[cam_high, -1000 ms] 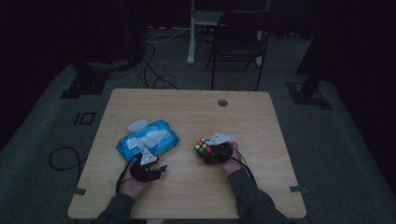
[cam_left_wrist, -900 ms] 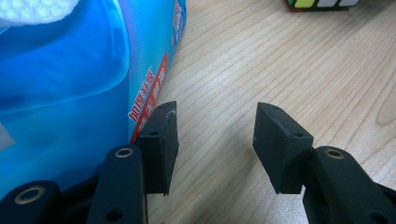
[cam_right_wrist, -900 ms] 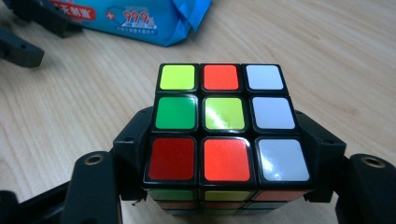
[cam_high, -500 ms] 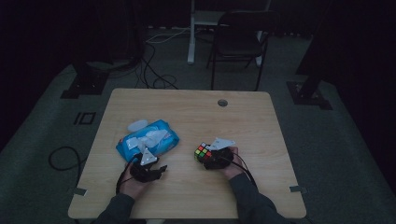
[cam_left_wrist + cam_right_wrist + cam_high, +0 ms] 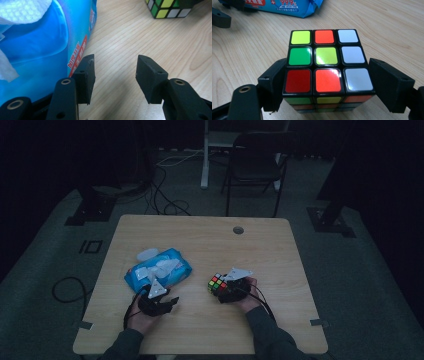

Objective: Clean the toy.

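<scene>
Right tongs [image 5: 325,82] clamped on a scrambled multicoloured puzzle cube of black plastic [image 5: 325,62], one jaw pressed to each side of its lower layer. Cube top face reads yellow, red, white on the far row; green, yellow, white in the middle; red, red, white nearest. Cube sits low over the pale wooden bench [image 5: 280,270], at the near right of centre; from the high view cube [image 5: 217,283] and right tongs [image 5: 225,287] lie just ahead of the person's right hand [image 5: 248,296]. Whether the cube touches the bench surface, cannot tell.

Left tongs [image 5: 115,75] gaping wide, nothing between the jaws, bare wood grain showing in the gap. One jaw lies just beside a soft blue plastic pack of wet wipes [image 5: 40,45], with a white wipe [image 5: 22,10] poking from its top. From above, pack [image 5: 159,269] lies left of centre, left tongs [image 5: 159,295] at its near edge, left hand [image 5: 142,320] behind.

Pack and cube apart, bare bench between them.
</scene>
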Demonstrator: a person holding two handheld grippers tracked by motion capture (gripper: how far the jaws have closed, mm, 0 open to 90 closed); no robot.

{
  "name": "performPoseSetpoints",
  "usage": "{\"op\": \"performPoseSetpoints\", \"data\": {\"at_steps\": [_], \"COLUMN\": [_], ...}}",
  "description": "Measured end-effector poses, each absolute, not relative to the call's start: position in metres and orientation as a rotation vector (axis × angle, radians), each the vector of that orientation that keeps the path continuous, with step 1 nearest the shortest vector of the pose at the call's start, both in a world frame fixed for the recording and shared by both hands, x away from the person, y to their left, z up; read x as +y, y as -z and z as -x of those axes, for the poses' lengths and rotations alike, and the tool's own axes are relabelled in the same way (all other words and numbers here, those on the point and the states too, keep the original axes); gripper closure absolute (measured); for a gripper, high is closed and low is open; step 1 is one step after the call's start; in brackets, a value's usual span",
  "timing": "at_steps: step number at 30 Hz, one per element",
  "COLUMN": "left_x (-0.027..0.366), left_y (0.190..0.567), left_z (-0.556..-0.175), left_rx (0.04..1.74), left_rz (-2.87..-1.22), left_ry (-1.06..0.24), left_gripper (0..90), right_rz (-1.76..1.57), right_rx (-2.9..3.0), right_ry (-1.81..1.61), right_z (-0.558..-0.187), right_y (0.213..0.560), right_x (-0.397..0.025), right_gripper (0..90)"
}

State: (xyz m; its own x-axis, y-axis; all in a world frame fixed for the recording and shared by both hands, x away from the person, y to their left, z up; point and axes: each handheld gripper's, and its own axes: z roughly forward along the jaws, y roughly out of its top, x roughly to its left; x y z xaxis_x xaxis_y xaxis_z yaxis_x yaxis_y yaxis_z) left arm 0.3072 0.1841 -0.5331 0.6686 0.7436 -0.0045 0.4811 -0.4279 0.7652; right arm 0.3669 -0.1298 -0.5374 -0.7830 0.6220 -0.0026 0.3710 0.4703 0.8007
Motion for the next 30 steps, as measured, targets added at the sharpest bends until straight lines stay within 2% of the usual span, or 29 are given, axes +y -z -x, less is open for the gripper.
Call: {"op": "performPoseSetpoints", "data": {"at_steps": [7,12,18,30], "left_x": [0.184,0.186,0.197,0.220], "left_y": [0.523,0.508,0.483,0.456], "left_z": [-0.305,-0.304,-0.307,-0.319], "left_rx": [0.921,0.890,0.894,0.913], "left_rz": [-2.102,-2.119,-2.082,-2.007], "left_ry": [-0.423,-0.456,-0.519,-0.576], "left_gripper": [50.8,50.5,49.9,49.0], "right_rz": [-0.851,-0.857,-0.879,-0.898], "right_rx": [2.426,2.431,2.444,2.443], "right_ry": [-1.214,-1.204,-1.200,-1.196], "right_z": [-0.365,-0.365,-0.364,-0.359], "right_y": [0.538,0.541,0.544,0.547], "right_x": [-0.133,-0.134,-0.136,-0.144], "right_gripper": [18.8,17.1,15.6,15.1]}}
